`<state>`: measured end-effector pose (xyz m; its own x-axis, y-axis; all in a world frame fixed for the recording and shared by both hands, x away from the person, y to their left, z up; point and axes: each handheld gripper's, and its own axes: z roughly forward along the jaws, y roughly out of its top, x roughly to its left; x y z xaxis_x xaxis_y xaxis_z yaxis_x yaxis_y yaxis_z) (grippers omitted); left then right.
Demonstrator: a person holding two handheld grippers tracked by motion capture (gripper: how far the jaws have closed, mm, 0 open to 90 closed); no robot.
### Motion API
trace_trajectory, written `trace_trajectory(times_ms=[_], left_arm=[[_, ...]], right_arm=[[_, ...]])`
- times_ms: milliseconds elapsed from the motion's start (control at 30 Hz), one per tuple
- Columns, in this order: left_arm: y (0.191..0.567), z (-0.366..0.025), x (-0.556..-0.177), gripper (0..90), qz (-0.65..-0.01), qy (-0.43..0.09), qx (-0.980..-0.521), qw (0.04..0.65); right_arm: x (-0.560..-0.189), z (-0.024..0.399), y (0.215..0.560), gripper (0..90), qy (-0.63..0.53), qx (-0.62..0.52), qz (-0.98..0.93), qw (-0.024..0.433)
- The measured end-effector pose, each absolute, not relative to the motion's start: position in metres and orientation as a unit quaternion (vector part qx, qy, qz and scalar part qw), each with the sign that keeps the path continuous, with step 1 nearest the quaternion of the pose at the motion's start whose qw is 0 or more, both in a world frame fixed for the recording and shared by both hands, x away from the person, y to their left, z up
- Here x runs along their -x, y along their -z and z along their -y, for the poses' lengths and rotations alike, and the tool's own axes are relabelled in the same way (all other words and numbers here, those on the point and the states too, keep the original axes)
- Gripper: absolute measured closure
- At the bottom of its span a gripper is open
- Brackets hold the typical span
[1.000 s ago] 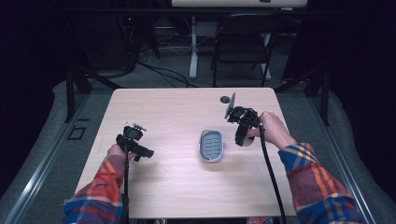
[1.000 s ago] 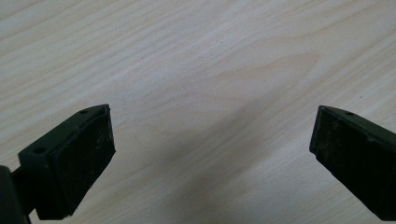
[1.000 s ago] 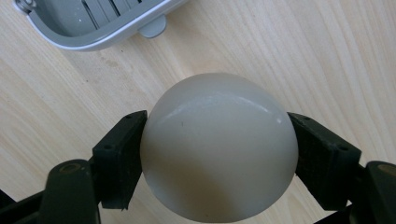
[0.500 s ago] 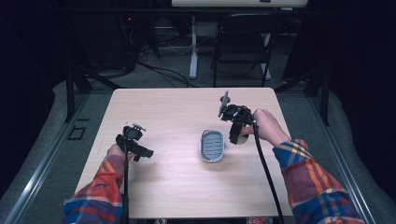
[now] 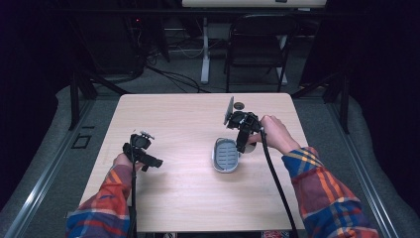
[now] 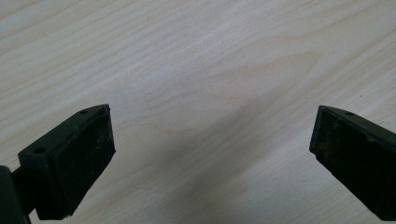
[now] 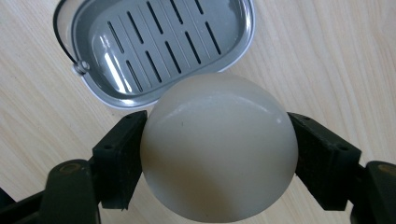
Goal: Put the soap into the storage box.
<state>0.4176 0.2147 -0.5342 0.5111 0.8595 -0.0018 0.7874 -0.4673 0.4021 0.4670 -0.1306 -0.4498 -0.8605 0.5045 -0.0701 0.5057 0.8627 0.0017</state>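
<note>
- The grey soap dish (image 5: pixel 226 155) lies flat on the wooden table (image 5: pixel 188 198), right of centre, its long axis running from the person's side toward the far edge; its drain slots (image 7: pixel 159 37) cross that axis at a slant.
- The right gripper (image 7: pixel 218 149) hangs just beside the dish's right rim, clamped on a smooth, off-white rounded bar of soap (image 7: pixel 219 149).
- The soap hides the dish's near end; its lower edge is cut off.
- A thin wire handle (image 7: pixel 65 44) hugs one side of the dish.
- The left gripper (image 6: pixel 210 154) has its jaws wide apart over bare wood, well left of the dish.
</note>
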Motion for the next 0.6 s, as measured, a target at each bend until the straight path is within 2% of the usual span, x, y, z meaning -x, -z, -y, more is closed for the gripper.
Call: trace_trajectory(times_ms=[600], left_arm=[[0.534, -0.219, -0.417, 0.1, -0.486, -0.096, -0.850, 0.180]], right_arm=[[-0.471, 0.102, 0.459, 24.0, -0.009, -0.244, -0.969, 0.023]])
